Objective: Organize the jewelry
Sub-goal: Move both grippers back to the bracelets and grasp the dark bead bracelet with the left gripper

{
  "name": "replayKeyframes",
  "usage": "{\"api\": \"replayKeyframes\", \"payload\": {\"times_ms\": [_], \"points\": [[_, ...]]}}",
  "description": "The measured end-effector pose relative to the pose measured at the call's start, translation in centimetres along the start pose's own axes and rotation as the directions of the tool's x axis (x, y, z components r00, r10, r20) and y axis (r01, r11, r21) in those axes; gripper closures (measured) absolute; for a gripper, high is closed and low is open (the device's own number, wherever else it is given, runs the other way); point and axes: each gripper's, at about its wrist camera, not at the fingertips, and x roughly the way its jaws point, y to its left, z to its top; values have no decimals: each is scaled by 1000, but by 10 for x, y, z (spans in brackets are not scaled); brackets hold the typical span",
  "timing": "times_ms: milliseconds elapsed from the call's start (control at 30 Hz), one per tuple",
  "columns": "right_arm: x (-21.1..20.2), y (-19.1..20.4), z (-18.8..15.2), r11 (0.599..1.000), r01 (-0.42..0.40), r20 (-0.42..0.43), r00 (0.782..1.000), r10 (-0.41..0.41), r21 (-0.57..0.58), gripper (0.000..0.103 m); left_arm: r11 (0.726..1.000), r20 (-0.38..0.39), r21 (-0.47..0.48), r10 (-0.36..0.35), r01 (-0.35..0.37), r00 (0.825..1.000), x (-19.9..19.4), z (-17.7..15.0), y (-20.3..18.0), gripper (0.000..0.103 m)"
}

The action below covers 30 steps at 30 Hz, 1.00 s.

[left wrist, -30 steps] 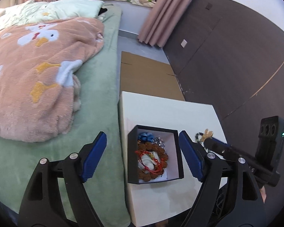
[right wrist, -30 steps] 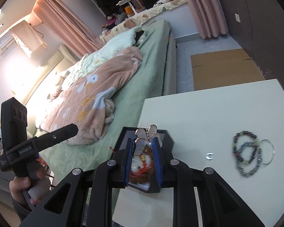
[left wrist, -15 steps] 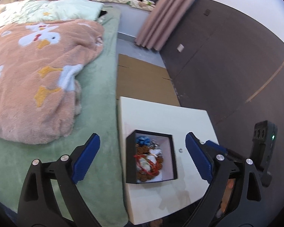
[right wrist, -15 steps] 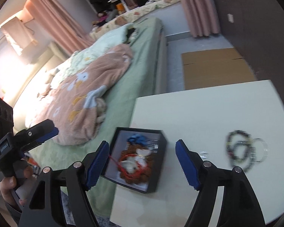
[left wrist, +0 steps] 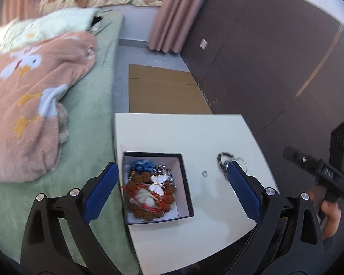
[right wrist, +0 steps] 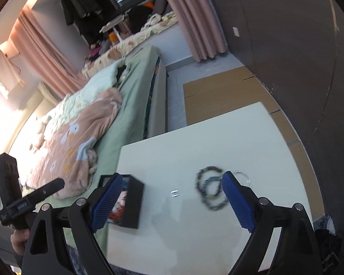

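Hovering wide open and empty over the white table [right wrist: 217, 142], right gripper [right wrist: 169, 196] nearest the beaded bracelets [right wrist: 209, 189] (knobbly dark loops, wire bangle alongside) just ahead by its right finger, small ring [right wrist: 174, 193] dead centre, black box [left wrist: 157, 186] off left.

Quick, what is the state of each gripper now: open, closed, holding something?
Left gripper: open, holding nothing, above the jewelry box.
Right gripper: open, holding nothing.
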Motion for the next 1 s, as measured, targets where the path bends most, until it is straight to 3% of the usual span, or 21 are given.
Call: {"api": "replayKeyframes", "payload": {"times_ms": [100,167,233,300,533,667,833,1000], "points": [[22,-40,-4,998,39,-98,995,-33,54,33,999,-41,-8,-42,41,998,22,-4,-18,8],[31,-53,-5,998,31,-114,993,-26,50,34,999,-50,12,-42,42,998,36,-1,-36,8],[40,-70,-9,994,97,-155,984,-87,58,35,999,-66,4,-38,38,997,53,1,-50,9],[44,-86,-11,992,81,-181,981,-63,95,37,999,-97,-5,-48,48,994,70,2,-64,17],[38,-109,-6,990,69,-178,983,-47,121,37,1000,-197,-12,-19,17,980,123,-3,-104,39],[37,-122,-5,986,44,-179,984,-15,163,46,1000,-247,-22,8,-14,969,153,-7,-119,43],[42,-135,-3,981,39,-193,981,-1,192,53,996,-311,-51,54,-74,949,189,-15,-127,62],[41,-140,-2,979,43,-192,981,-4,199,53,993,-332,-92,41,-76,942,204,-23,-126,63]]}}
